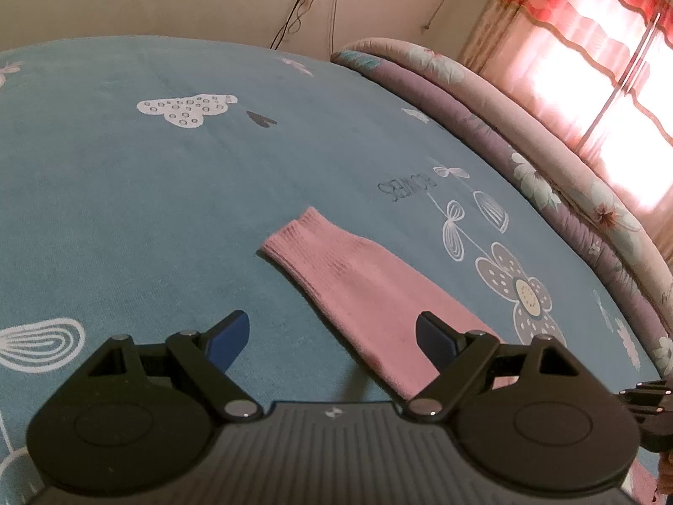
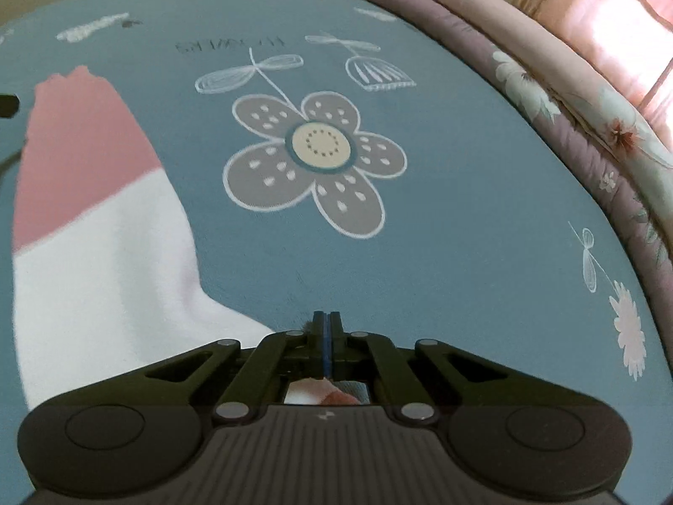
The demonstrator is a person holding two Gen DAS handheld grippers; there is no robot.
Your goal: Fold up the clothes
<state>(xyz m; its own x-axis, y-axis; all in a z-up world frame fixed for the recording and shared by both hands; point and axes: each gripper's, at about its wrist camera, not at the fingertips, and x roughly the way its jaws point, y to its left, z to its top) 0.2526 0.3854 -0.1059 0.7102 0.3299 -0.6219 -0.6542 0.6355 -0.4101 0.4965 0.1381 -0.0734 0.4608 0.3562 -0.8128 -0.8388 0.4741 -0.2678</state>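
Left wrist view: the left hand-held gripper hovers released, angled down over the pink sleeve of a garment lying flat on the blue bedsheet; nothing sits between its fingers. Right wrist view: the right hand-held gripper is clenched, pitched steeply down beside the white body of the garment. Cloth shows behind the pads, so a thin pinch on the edge is likely but unconfirmed. Risk: a shallow grip slips on lifting, or the sleeve drags and bunches.
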